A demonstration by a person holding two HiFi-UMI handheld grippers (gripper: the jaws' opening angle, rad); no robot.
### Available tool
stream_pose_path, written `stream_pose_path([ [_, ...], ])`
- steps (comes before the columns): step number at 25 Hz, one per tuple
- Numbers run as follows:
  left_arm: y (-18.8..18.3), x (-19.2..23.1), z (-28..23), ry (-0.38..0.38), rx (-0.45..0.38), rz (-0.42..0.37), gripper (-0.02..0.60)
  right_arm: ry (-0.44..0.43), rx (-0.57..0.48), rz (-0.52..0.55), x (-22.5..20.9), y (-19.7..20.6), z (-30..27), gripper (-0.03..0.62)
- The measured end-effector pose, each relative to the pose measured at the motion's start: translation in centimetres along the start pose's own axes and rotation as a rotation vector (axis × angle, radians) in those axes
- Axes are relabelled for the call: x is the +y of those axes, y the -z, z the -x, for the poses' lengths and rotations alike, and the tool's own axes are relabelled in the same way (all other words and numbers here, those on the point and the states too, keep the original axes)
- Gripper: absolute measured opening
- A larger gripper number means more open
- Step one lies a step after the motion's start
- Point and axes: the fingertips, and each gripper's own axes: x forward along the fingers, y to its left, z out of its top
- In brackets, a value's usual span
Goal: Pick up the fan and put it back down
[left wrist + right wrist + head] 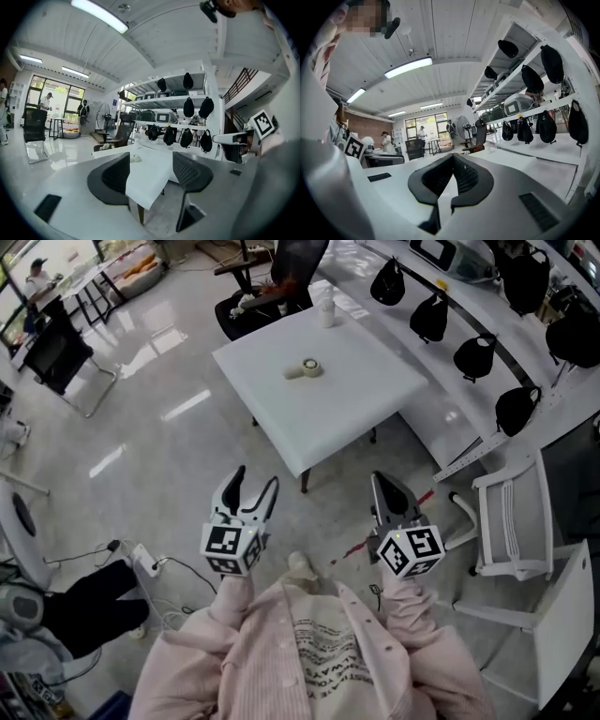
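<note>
The fan (pixel 465 124) is a round one on a thin pole. It stands on the shiny floor far behind the desk (pixel 361 381), near the big windows, and nothing touches it. I cannot find it for sure in the head view.

The desk is square, white and smooth. A small roll of tape (pixel 307 369) lies near its middle. A little white bottle (pixel 326 311) stands by the far edge. A black chair (pixel 267 287) is just behind the desk. A long white shelf (pixel 562 399) runs along the desk's right side, with round black bags (pixel 429 317) in a row on it.

Both grippers are in the air in front of the desk, well away from it. The left hand-held gripper (pixel 255 479) has its two dark, bumpy jaws wide apart. It holds nothing, and a corner of the desk shows through the gap. The right hand-held gripper (pixel 386 486) has its jaw tips pressed together, with nothing between them. Each has a cube with black and white squares on it. Soft pink sleeves (pixel 403 601) show behind them.
</note>
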Motion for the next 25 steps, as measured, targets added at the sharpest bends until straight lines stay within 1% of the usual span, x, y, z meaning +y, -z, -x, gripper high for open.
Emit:
stream_pose_path([
  [4,-0.4,1.9,-2.7,0.005,0.005,0.007,0.264,-0.018,0.022,0.013,-0.7,0.0,-3.8,-0.002],
  [8,-0.9,3.4,-5.4,0.021,0.005,-0.013,0.264,-0.026,0.004,0.024,-1.2,-0.5,-6.9,-0.002],
  [15,-0.9,3.6,-8.2,0.052,0.023,-0.017,0.264,0.000,0.008,0.006,-2.7,-0.5,-8.9,-0.002],
  [21,-0.5,4.5,-10.6,0.054,0.037,-0.010,0.264,-0.006,0.013,0.006,-3.7,-0.5,-11.3,-0.002],
  [25,-0.6,5.4,-12.8,0.053,0.047,-0.010,0.264,-0.011,0.016,0.012,-5.3,-0.8,-13.7,-0.002],
])
